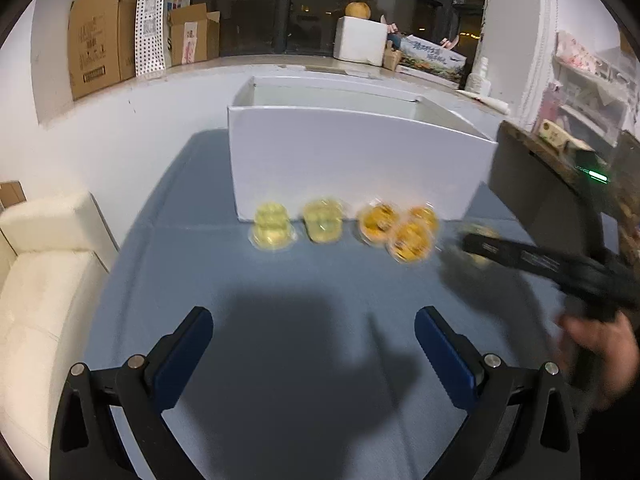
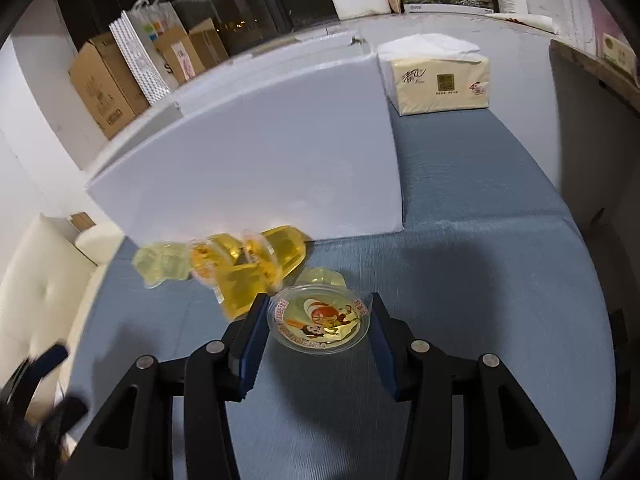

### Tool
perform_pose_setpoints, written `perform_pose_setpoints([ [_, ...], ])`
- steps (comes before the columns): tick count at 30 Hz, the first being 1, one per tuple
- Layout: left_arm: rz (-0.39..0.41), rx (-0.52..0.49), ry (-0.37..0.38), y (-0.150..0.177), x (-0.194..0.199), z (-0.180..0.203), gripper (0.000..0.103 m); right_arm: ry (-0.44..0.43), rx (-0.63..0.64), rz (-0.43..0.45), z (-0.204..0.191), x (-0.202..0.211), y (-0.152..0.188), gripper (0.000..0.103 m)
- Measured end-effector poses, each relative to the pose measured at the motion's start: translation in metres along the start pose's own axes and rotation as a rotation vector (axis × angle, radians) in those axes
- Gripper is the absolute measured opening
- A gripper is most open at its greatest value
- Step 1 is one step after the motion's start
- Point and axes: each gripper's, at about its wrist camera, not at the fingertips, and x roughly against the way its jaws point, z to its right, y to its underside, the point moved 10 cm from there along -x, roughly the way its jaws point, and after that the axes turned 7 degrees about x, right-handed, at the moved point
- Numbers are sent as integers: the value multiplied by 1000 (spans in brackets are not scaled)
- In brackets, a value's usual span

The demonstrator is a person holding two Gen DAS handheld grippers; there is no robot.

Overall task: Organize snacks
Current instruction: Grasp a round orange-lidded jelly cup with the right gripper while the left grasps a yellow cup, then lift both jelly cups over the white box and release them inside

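Several jelly cups lie on the blue cloth in front of a white open box [image 1: 352, 160]: pale yellow cups [image 1: 273, 226] on the left and orange cups [image 1: 400, 230] on the right. My left gripper [image 1: 314, 320] is open and empty, short of the cups. My right gripper [image 2: 318, 312] has a jelly cup with a cartoon lid [image 2: 320, 320] between its blue pads; both pads touch the lid's rim. In the left wrist view the right gripper [image 1: 468, 246] sits at the row's right end. The orange cups [image 2: 248, 268] lie just left of it, before the box [image 2: 260, 160].
A tissue pack [image 2: 440, 80] lies on the cloth right of the box. A cream sofa [image 1: 44, 280] stands left of the table. Cardboard boxes [image 1: 100, 40] and bags line the window ledge behind. A dark stand [image 1: 532, 184] rises at the right.
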Motion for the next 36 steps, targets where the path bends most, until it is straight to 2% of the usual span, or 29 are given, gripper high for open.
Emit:
perform_pose_setpoints([
  [4, 4, 3, -6, -24, -20, -10, 103, -18, 22, 33, -7, 29, 11, 52],
  [7, 3, -1, -52, -39, -39, -22, 103, -32, 26, 51, -11, 48, 21, 52],
  [9, -15, 12, -53, -48, -57, -30, 103, -39, 22, 65, -13, 54, 21, 52],
  [12, -41, 6, -85, -55, -79, -39, 103, -46, 20, 79, -14, 65, 27, 52],
  [18, -70, 19, -76, -57, -102, -40, 101, -30, 40, 87, -13, 70, 26, 52],
  [20, -75, 34, -65, -58, -107, -40, 95, -33, 37, 88, -13, 70, 26, 52],
  [21, -75, 37, -62, -59, -108, -40, 84, -32, 39, 88, -14, 69, 26, 52],
  [24, -108, 32, -34, -57, -116, -38, 42, -39, 38, 83, -16, 68, 28, 52],
  [25, -113, 34, -10, -56, -117, -36, 38, -39, 40, 84, -16, 68, 28, 52],
  [32, -73, 22, 29, -54, -99, -30, 37, -46, 50, 87, -22, 67, 29, 52],
  [36, -39, 43, 92, -50, -71, -23, 37, -56, 59, 93, -28, 70, 28, 52],
])
